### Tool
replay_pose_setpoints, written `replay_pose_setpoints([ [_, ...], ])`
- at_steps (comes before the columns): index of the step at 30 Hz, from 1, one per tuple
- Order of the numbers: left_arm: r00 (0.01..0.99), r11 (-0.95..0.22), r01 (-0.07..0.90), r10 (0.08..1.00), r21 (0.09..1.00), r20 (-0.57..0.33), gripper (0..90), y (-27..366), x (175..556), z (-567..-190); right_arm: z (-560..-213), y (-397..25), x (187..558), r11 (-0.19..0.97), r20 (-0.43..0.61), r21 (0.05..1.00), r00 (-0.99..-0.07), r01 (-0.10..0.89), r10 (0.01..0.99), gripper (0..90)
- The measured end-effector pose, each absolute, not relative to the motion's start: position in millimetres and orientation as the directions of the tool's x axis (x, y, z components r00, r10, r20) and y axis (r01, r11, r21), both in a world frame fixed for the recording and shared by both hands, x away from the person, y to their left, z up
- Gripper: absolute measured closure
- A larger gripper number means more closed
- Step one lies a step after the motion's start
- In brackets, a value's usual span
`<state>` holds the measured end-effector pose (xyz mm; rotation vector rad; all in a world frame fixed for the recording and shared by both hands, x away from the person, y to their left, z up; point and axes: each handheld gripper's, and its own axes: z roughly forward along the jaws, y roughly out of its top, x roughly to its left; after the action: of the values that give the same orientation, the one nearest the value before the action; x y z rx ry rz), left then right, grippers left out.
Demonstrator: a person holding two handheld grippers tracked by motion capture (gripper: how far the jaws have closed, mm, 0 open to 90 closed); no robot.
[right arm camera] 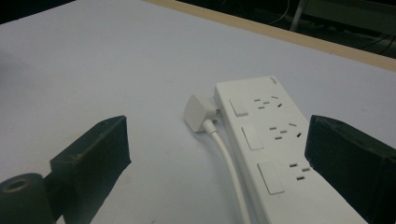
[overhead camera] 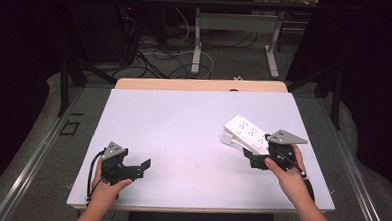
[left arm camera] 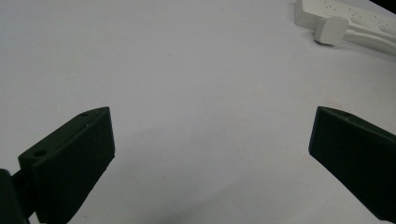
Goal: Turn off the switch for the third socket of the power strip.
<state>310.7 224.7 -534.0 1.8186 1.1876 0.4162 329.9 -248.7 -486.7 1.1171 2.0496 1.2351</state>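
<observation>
- Starting nearest the camera in the high view, two hands come in from the bottom edge, each holding a gripper over the pale table (overhead camera: 183, 120).
- The left gripper (overhead camera: 142, 168) sits at the lower left of the frame; in the left gripper view its jaws stand wide apart with only bare table between them, so it is released and idle.
- The right gripper (overhead camera: 252, 155) sits at the lower right of the high view, right at the near end of the white power strip (overhead camera: 247, 134). In the right gripper view its jaws are spread, one on each side of the strip's near end, not yet clamped on it.
- The power strip lies flat, right of the frame's centre in the high view, angled towards the upper left. Its white plug (right arm camera: 200, 113) and cord (right arm camera: 231, 165) lie along its left side in the right gripper view; whether the plug touches the strip's end I cannot tell.
- By my judgement the work is at its very beginning: the right gripper is lined up to take the strip, but gripping, lifting or moving it is all left to do.
</observation>
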Motion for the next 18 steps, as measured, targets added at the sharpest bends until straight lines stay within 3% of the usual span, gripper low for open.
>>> replay_pose_setpoints([
  [11, 0.480, -0.134, 0.550, 0.859, 0.824, -0.180, 0.3, 225, 310, -533, -503, -262, 307, 0.209, 0.035, 0.883, -0.503, 0.420, 0.864, 6.3],
  [18, 0.477, -0.129, 0.550, 0.859, 0.825, -0.184, 0.3, 225, 310, -533, -516, -267, 304, 0.257, -0.020, 0.865, -0.483, 0.431, 0.876, 6.3],
])
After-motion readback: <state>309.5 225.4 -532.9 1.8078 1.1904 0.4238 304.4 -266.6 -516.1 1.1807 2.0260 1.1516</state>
